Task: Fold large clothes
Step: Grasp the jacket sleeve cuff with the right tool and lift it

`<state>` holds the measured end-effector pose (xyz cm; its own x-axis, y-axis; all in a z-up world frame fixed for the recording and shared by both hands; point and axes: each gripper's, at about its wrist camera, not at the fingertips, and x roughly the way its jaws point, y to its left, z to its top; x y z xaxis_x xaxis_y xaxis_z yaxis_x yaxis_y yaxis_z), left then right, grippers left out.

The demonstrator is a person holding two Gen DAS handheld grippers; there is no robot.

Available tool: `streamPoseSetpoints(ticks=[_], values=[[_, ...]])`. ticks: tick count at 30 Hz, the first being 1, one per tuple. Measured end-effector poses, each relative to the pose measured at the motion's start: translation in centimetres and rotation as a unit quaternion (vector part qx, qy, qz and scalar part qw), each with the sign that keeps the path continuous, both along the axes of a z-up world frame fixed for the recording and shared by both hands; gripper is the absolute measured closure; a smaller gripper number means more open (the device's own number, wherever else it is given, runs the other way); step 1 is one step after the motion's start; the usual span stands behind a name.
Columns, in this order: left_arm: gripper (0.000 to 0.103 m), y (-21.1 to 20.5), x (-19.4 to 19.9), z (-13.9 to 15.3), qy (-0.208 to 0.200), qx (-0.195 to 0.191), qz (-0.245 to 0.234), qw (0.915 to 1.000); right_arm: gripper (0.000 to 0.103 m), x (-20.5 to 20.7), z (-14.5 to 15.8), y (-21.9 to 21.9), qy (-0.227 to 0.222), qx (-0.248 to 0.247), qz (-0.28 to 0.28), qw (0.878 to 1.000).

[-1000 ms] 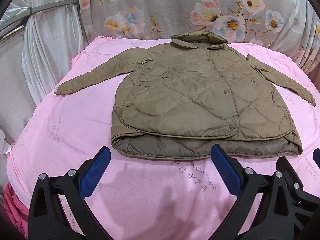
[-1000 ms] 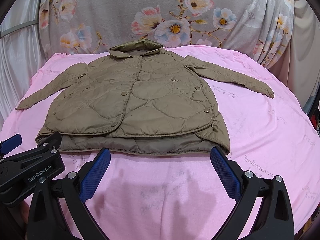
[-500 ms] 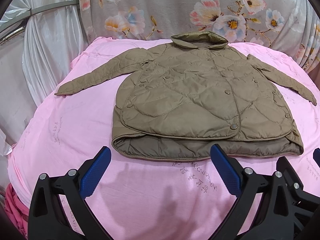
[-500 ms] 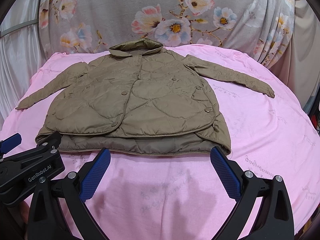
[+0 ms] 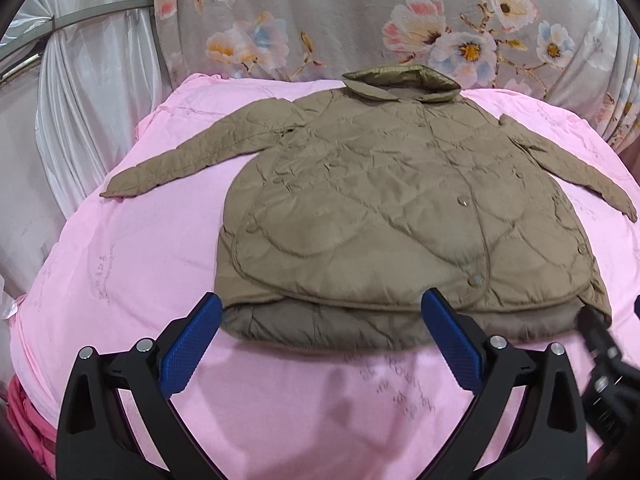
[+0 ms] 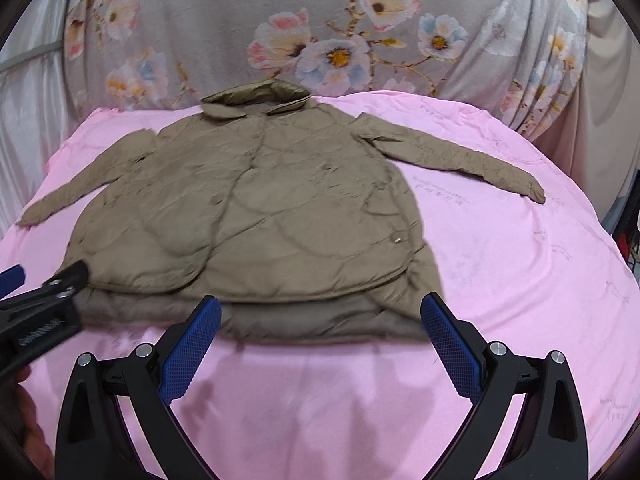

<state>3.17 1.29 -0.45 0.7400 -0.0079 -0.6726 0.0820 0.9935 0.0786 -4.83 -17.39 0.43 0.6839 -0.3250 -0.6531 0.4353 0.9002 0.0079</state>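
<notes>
An olive quilted jacket [image 5: 384,208] lies flat and face up on the pink bed cover [image 5: 132,264], collar at the far side, both sleeves spread outward. In the right wrist view the same jacket [image 6: 256,216] fills the centre. My left gripper [image 5: 320,340] hangs open just before the near hem, its blue pads empty. My right gripper [image 6: 320,340] is open too, over the hem's right half, holding nothing. Each gripper shows at the edge of the other's view.
A grey floral cloth [image 5: 400,20] hangs behind the bed. White curtains [image 5: 80,92] stand at the left. The pink cover [image 6: 520,280] drops off round its edges. Dark clutter [image 6: 630,232] sits beyond the right edge.
Both grippers have moved forward toward the jacket's near hem, which now reaches their fingertips. The jacket itself has not moved, and both stay open.
</notes>
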Motion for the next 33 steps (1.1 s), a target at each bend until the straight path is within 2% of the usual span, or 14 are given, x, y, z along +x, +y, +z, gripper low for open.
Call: streamPoseSetpoints(ticks=[5, 8, 11, 15, 18, 21, 24, 27, 29, 30, 31, 32, 33], values=[[0.006, 0.2, 3.7, 0.7, -0.013, 0.005, 0.004, 0.9999, 0.005, 1.5, 0.9, -7.8, -0.034, 0.020, -0.046, 0.998], [0.005, 0.3, 5.8, 0.9, -0.015, 0.009, 0.008, 0.9998, 0.005, 3.2, 1.3, -13.8, -0.040, 0.027, -0.089, 0.995], [0.005, 0.6, 8.3, 0.9, -0.014, 0.001, 0.012, 0.9998, 0.005, 4.8, 1.0, -20.2, -0.052, 0.068, -0.128, 0.988], [0.005, 1.5, 11.5, 0.5, -0.015, -0.001, 0.030, 0.9994, 0.005, 6.1, -1.0, -29.6, -0.091, 0.169, -0.181, 0.965], [0.005, 2.0, 13.4, 0.4, -0.023, 0.012, 0.052, 0.9983, 0.005, 6.5, -3.0, -34.9, -0.099, 0.208, -0.233, 0.945], [0.005, 2.8, 15.1, 0.3, -0.023, 0.012, 0.070, 0.9972, 0.005, 7.2, -4.1, -38.7, -0.086, 0.212, -0.271, 0.935], [0.005, 3.6, 16.6, -0.2, -0.011, 0.006, 0.089, 0.9960, 0.010, 7.5, -5.1, -41.3, -0.084, 0.220, -0.291, 0.927], [0.005, 4.2, 17.7, -0.8, -0.003, 0.006, 0.100, 0.9950, 0.014, 7.6, -5.8, -43.2, -0.096, 0.238, -0.309, 0.916], [0.005, 4.3, 18.4, -1.2, 0.001, 0.013, 0.099, 0.9950, 0.017, 8.0, -5.7, -44.0, -0.101, 0.231, -0.318, 0.914], [0.005, 4.2, 18.6, -1.4, 0.002, 0.016, 0.099, 0.9950, 0.026, 8.4, -5.5, -44.3, -0.101, 0.226, -0.321, 0.914], [0.005, 4.2, 18.9, -1.5, 0.003, 0.019, 0.098, 0.9950, 0.041, 8.8, -5.4, -44.7, -0.101, 0.222, -0.322, 0.915], [0.005, 4.2, 19.0, -1.6, 0.004, 0.020, 0.097, 0.9951, 0.052, 9.4, -5.2, -45.1, -0.100, 0.221, -0.322, 0.915], [0.005, 4.2, 19.2, -1.7, 0.006, 0.019, 0.094, 0.9953, 0.077, 10.0, -4.9, -45.4, -0.103, 0.221, -0.317, 0.917]])
